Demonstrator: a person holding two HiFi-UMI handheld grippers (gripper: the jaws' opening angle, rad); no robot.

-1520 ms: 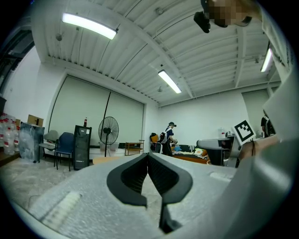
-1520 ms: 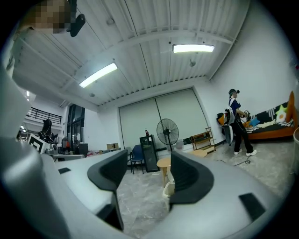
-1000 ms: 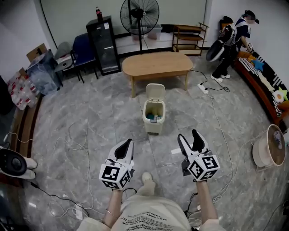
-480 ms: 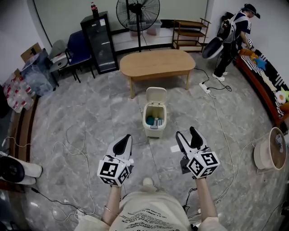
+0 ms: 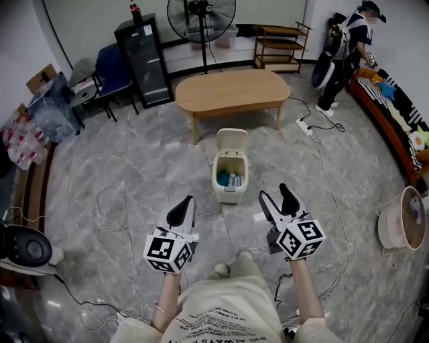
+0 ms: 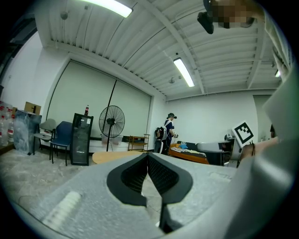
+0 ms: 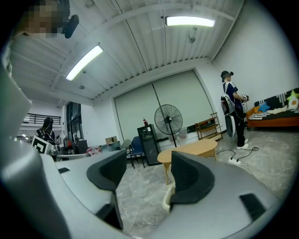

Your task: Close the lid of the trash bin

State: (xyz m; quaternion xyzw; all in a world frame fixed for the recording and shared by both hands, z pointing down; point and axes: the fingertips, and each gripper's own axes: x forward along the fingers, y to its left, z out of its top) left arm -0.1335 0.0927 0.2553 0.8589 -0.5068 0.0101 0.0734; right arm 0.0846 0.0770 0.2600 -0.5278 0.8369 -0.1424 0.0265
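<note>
A cream trash bin (image 5: pixel 228 179) stands on the grey floor in front of the wooden table, its lid (image 5: pixel 231 139) tipped up and open at the back. Blue and green rubbish shows inside. My left gripper (image 5: pixel 181 212) hovers near me, left of and short of the bin, its jaws shut with nothing between them (image 6: pixel 148 164). My right gripper (image 5: pixel 279 199) floats to the right of the bin, jaws open and empty (image 7: pixel 147 173). In the right gripper view a slice of the bin (image 7: pixel 167 199) peeks out beside the right jaw.
An oval wooden table (image 5: pixel 231 91) stands behind the bin, with a floor fan (image 5: pixel 200 20) and a black cabinet (image 5: pixel 141 61) beyond. Cables (image 5: pixel 326 182) trail over the floor to a power strip (image 5: pixel 305 127). A person (image 5: pixel 346 51) stands at the far right by a sofa.
The view has drawn closer to the bin; both grippers sit a little nearer to it. Jaw states are unchanged.
</note>
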